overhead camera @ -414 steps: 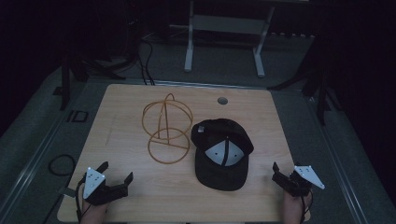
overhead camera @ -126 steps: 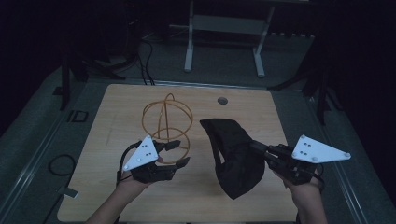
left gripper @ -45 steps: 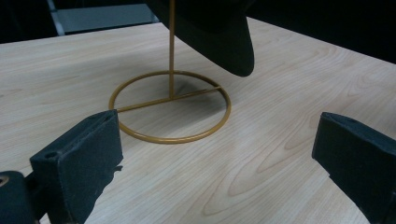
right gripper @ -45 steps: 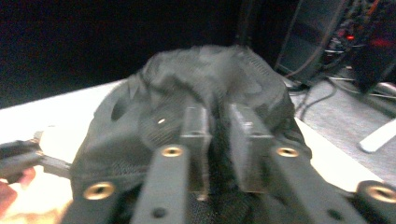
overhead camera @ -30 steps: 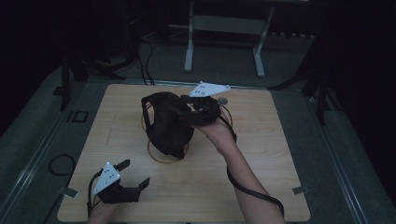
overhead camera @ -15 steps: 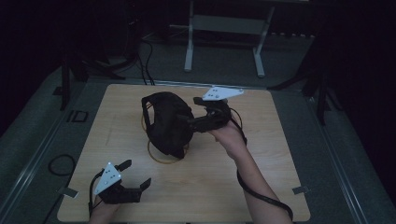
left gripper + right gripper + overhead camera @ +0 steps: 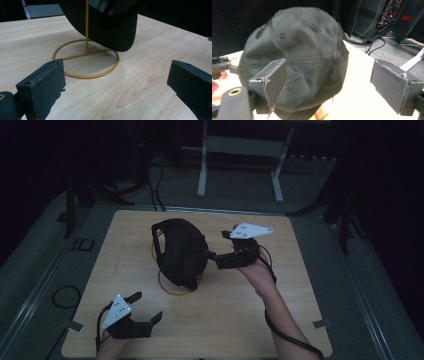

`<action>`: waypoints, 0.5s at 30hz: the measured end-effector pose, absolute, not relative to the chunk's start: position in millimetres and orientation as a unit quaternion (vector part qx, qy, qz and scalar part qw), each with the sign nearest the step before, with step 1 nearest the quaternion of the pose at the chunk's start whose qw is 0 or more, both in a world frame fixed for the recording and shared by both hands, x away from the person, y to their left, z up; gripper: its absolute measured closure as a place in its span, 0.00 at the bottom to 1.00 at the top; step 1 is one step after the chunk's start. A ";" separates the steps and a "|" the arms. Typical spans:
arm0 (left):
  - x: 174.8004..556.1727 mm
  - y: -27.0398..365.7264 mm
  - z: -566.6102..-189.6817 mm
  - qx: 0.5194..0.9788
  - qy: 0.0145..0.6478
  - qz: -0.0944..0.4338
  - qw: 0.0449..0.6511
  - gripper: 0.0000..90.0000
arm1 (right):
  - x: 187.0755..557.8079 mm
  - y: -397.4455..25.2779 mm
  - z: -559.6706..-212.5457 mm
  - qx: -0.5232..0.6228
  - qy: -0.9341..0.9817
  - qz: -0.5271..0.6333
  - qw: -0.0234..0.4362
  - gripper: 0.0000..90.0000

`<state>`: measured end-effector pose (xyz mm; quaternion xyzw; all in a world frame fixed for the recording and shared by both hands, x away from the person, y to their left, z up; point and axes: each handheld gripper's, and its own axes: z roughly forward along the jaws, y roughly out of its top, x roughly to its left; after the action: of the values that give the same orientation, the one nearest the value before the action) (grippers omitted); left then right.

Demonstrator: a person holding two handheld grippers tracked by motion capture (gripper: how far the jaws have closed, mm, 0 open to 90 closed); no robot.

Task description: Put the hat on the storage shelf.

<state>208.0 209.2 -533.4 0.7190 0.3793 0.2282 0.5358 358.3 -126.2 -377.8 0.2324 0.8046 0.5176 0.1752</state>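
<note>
Black cap [image 7: 179, 251]: hanging on gold wire stand [image 7: 176, 285]. Right claw [image 7: 212, 259]: jaws apart, beside the crown. Left claw [image 7: 146, 307]: jaws apart, idling on counter [image 7: 240, 320].

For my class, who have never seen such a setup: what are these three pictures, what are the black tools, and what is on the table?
A person sits at a wooden table with a hand-held gripper in each hand. The high view looks down from above; each gripper view looks along one tool's two black jaws. The left hand-held gripper rests near the table's front edge, jaws apart. The right hand-held gripper is beside a black cap, jaws apart around it. The cap hangs on a gold wire stand. Nothing is gripped.
</note>
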 end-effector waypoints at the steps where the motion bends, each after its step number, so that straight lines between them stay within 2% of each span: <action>1: 207.8 209.4 -533.6 0.719 0.379 0.230 0.535 0.02 | 357.4 -127.9 -379.9 0.233 0.805 0.516 0.175 0.15; 15: 208.0 209.5 -534.6 0.720 0.379 0.227 0.535 0.02 | 348.2 -150.5 -423.5 0.248 0.812 0.502 0.165 0.15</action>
<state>208.0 209.5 -534.6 0.7202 0.3790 0.2270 0.5348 348.2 -150.5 -423.5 0.2476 0.8120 0.5020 0.1653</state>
